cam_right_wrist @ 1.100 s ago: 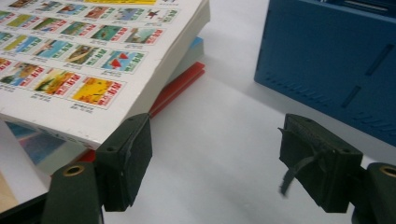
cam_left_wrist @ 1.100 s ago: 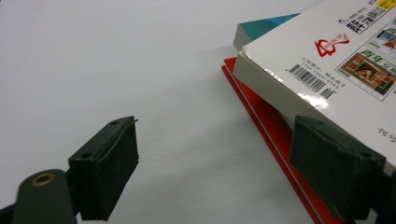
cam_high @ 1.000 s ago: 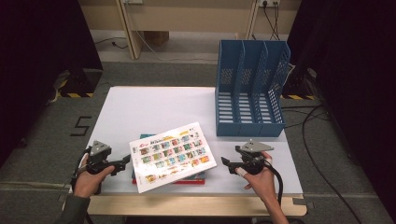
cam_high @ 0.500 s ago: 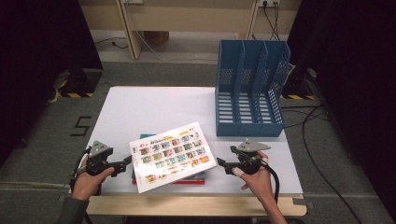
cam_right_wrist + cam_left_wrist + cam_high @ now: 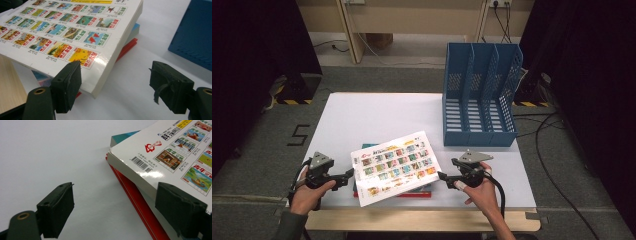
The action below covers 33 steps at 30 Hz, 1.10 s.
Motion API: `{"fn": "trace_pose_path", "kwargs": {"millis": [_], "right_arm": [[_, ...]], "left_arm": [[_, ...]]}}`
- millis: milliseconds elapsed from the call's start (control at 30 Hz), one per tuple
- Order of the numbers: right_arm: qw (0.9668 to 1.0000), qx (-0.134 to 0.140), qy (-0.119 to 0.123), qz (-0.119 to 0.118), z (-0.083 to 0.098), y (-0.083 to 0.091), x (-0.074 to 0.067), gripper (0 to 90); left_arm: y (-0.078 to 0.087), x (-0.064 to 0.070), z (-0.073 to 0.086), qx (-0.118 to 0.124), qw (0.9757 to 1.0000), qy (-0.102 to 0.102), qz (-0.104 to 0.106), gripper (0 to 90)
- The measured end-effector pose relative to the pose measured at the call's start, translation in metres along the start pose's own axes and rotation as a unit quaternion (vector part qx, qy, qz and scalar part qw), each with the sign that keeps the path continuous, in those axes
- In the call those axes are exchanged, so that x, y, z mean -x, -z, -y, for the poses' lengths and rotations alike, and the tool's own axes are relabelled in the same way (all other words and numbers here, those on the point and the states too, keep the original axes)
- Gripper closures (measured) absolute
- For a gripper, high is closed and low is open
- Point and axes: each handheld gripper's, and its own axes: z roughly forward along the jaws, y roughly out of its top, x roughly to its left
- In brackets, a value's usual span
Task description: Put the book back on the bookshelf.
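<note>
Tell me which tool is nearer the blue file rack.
Right. The right tool sits just in front of the blue file rack; the left tool is beyond the white book, farther away.

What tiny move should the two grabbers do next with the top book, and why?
Probably ease both inward to pinch the white picture book at its edges. The left gripper and right gripper sit open on either side of it, fingers wide and not pressing. It lies askew on a red book and a teal one, with the blue file rack behind.
</note>
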Motion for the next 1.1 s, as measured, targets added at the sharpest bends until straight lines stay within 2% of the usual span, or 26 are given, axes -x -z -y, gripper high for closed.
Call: {"fn": "trace_pose_path", "kwargs": {"millis": [167, 200, 300, 467, 633, 667, 700, 733, 800, 967, 1000, 1100], "right_arm": [[0.9999, -0.002, -0.002, -0.013, -0.002, -0.006, -0.002, 26.1], [0.9998, -0.004, -0.001, -0.019, -0.003, -0.009, -0.003, 26.0], [0.9997, -0.005, -0.001, -0.026, -0.004, -0.012, -0.005, 25.3], [0.9989, -0.010, -0.018, -0.042, -0.006, -0.018, -0.007, 23.2], [0.9983, -0.016, -0.029, -0.048, -0.007, -0.022, -0.005, 20.8], [0.9975, -0.017, -0.037, -0.057, -0.008, -0.025, -0.004, 18.6], [0.9975, -0.017, -0.037, -0.057, -0.008, -0.025, -0.004, 18.6], [0.9971, -0.021, -0.046, -0.058, -0.008, -0.028, -0.003, 14.8], [0.9962, -0.027, -0.059, -0.058, -0.009, -0.029, -0.002, 14.3], [0.9966, -0.037, -0.054, -0.051, -0.011, -0.028, -0.005, 11.7], [0.9959, -0.042, -0.061, -0.053, -0.010, -0.030, -0.008, 8.0], [0.9945, -0.048, -0.075, -0.055, -0.009, -0.032, -0.011, 6.9]], "left_arm": [[-0.001, 0.002, -0.001, -0.002, 1.0000, 0.000, -0.005, 15.7], [-0.003, 0.001, -0.001, -0.002, 1.0000, 0.009, -0.003, 14.8], [-0.005, 0.001, -0.003, -0.001, 0.9999, 0.013, -0.002, 14.6], [-0.012, 0.004, -0.010, -0.002, 1.0000, 0.003, -0.008, 16.2], [-0.021, 0.006, -0.019, -0.006, 0.9999, 0.000, -0.010, 16.9], [-0.026, 0.007, -0.023, -0.006, 0.9999, 0.000, -0.012, 16.8], [-0.026, 0.007, -0.023, -0.006, 0.9999, 0.000, -0.012, 16.9], [-0.030, 0.010, -0.026, -0.007, 0.9998, -0.003, -0.019, 17.7], [-0.032, 0.011, -0.029, -0.008, 0.9996, -0.011, -0.026, 18.9], [-0.035, 0.010, -0.032, -0.010, 0.9996, -0.006, -0.027, 18.2], [-0.037, 0.009, -0.033, -0.010, 0.9995, -0.003, -0.028, 18.6], [-0.039, 0.008, -0.034, -0.009, 0.9995, -0.002, -0.031, 18.6]]}}
